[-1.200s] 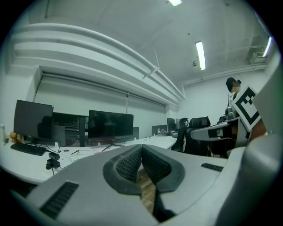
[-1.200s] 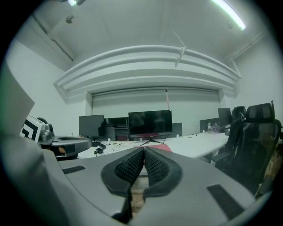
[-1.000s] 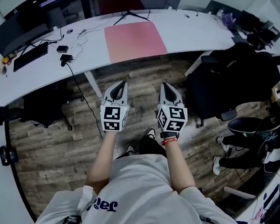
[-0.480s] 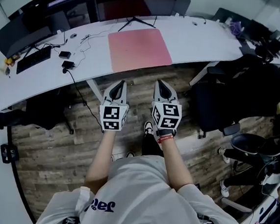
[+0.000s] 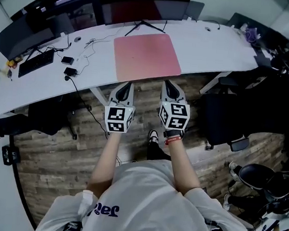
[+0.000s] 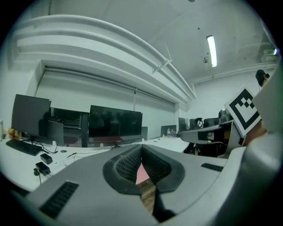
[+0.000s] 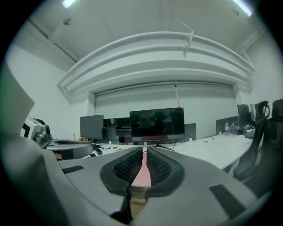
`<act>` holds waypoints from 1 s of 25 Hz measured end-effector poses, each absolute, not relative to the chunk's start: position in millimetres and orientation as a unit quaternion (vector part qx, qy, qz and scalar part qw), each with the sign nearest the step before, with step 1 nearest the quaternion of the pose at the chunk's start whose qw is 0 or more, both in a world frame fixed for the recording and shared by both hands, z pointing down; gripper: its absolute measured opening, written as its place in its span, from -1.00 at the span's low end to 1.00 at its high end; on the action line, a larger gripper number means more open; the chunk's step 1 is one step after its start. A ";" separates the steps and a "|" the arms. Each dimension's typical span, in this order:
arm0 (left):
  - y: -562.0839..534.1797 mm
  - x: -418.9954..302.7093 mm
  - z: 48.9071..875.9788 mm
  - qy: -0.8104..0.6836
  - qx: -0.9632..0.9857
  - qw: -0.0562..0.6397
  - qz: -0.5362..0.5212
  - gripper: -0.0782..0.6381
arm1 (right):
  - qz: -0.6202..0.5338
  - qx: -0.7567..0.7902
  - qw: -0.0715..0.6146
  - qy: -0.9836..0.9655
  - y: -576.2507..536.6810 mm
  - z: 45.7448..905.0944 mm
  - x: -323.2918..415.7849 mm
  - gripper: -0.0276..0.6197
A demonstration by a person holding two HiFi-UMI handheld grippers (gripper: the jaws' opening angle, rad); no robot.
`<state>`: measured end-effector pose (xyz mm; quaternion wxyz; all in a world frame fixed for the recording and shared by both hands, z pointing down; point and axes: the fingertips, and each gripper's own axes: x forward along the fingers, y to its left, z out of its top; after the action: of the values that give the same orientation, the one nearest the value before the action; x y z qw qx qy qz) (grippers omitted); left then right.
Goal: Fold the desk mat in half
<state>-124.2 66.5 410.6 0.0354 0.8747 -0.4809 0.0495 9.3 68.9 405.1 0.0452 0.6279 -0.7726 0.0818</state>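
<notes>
The pink desk mat lies flat and unfolded on the white curved desk, its near edge at the desk's front rim. My left gripper hangs over the wooden floor just short of that rim, shut and empty. My right gripper is beside it at the same distance; its jaws have just been opening and now stand a narrow slit apart with nothing between them. In the left gripper view the left gripper shows a sliver of the mat. The right gripper frames the mat too.
A monitor stands behind the mat, its stand legs touching the mat's far edge. A keyboard, a power adapter and cables lie on the desk's left. A black chair stands at the right.
Both grippers have moved forward together toward the desk. In the head view the desk and the mat now sit closer and lower.
</notes>
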 end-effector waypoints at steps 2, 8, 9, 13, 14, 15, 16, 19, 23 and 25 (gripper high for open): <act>56.6 -118.7 413.9 -0.479 0.875 0.041 0.052 -0.73 | 0.087 0.624 0.045 -0.775 56.2 408.5 13.3 -0.84; 23.7 -108.9 419.1 -0.494 0.866 0.051 0.058 -0.73 | 0.098 0.604 0.043 -0.790 14.7 414.2 22.1 -0.82; 18.1 -107.7 420.7 -0.498 0.863 0.054 0.059 -0.72 | 0.101 0.599 0.044 -0.793 8.0 417.0 23.4 -0.81; -4.3 -99.5 429.8 -0.510 0.855 0.063 0.066 -0.72 | 0.118 0.586 0.044 -0.800 -19.4 430.1 32.6 -0.78; -9.9 -96.9 432.5 -0.513 0.853 0.066 0.067 -0.72 | 0.122 0.583 0.044 -0.802 -26.4 433.6 35.4 -0.78; -15.5 -94.1 435.8 -0.515 0.851 0.071 0.068 -0.71 | 0.127 0.580 0.044 -0.803 -33.3 437.7 38.4 -0.77; -21.4 -91.2 439.4 -0.517 0.850 0.076 0.069 -0.67 | 0.133 0.577 0.045 -0.805 -40.1 442.3 41.5 -0.75; -37.8 -83.3 452.2 -0.525 0.843 0.096 0.070 -0.61 | 0.150 0.568 0.050 -0.808 -58.3 458.9 50.9 -0.73; -60.8 -67.3 474.8 -0.536 0.831 0.128 0.069 -0.55 | 0.175 0.554 0.056 -0.812 -81.8 483.7 69.7 -0.67; -70.9 -57.9 487.9 -0.542 0.825 0.145 0.070 -0.52 | 0.192 0.546 0.058 -0.813 -91.7 497.5 80.8 -0.65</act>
<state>-57.9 -70.9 487.9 0.1451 0.8249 -0.5418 0.0704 80.8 -91.7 497.5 0.0581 0.5463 -0.8133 0.1917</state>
